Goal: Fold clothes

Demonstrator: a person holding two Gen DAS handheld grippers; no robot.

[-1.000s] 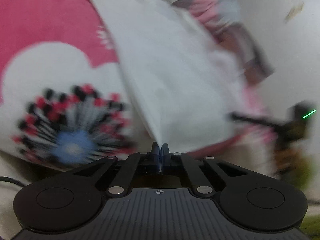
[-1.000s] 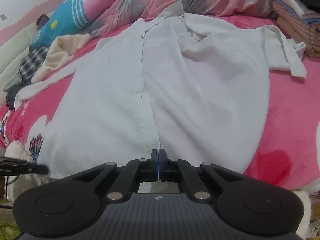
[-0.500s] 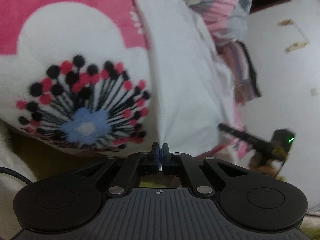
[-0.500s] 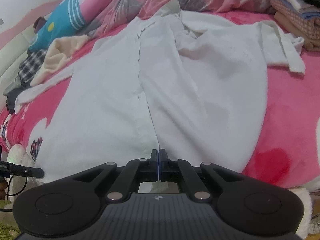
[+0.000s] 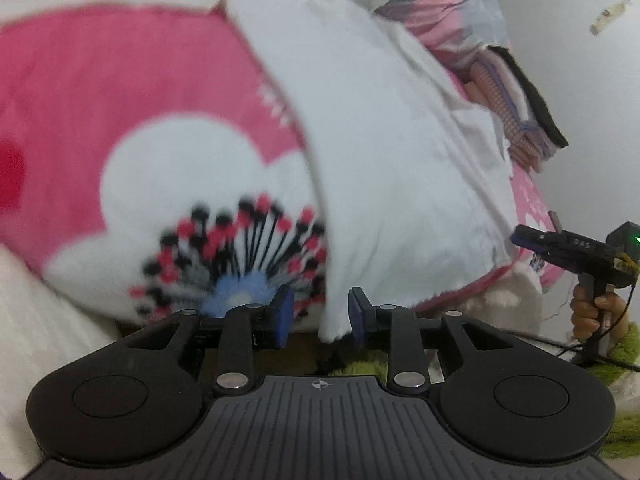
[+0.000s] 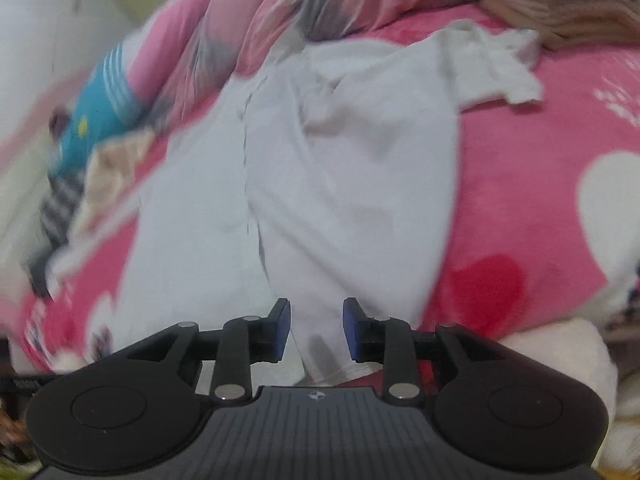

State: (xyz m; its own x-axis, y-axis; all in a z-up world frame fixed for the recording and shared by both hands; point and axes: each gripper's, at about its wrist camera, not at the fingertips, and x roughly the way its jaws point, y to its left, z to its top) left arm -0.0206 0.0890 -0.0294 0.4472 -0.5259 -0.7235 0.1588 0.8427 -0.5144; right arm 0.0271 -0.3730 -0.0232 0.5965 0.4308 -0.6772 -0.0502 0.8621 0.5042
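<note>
Both left gripper [image 5: 320,316] and right gripper [image 6: 316,328] have jaws wide apart, white shirt [image 6: 320,184] hem lying loose between, no readable writing anywhere.

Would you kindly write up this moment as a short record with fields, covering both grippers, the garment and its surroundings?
left gripper: open, hem corner of the white garment between its fingers
right gripper: open, garment hem between its fingers
garment: spread flat, front opening running up the middle
surface: pink blanket with white and flower pattern
stack of folded clothes: beyond the garment, by the wall
fold progress: none visible yet
</note>
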